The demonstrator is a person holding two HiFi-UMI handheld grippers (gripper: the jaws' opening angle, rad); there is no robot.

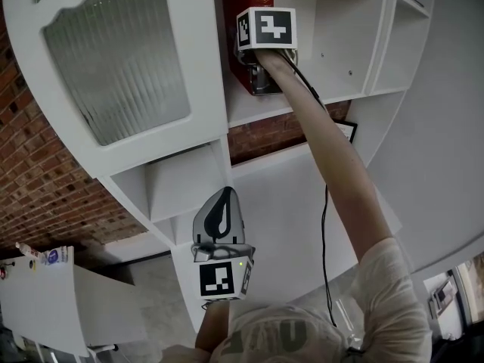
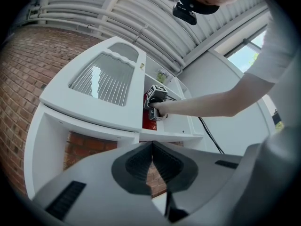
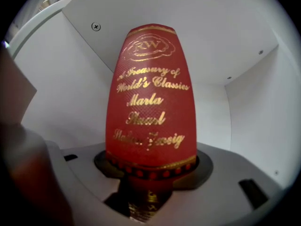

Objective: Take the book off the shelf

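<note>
Where the rough red brick wall (image 1: 34, 187) meets the smooth white cabinet, a door (image 1: 113, 59) carries ribbed glass with a wavy top edge. Below it the left hand-held gripper (image 1: 224, 197) points upward, its dark ridged jaws pressed together on nothing. Further right the book (image 3: 150, 102), grained red cloth with gold lettering, stands upright on the shelf (image 1: 265, 106). The right hand-held gripper (image 3: 150, 169) clamps its rounded spine, and the bare arm (image 1: 340, 172) is stretched out straight.
</note>
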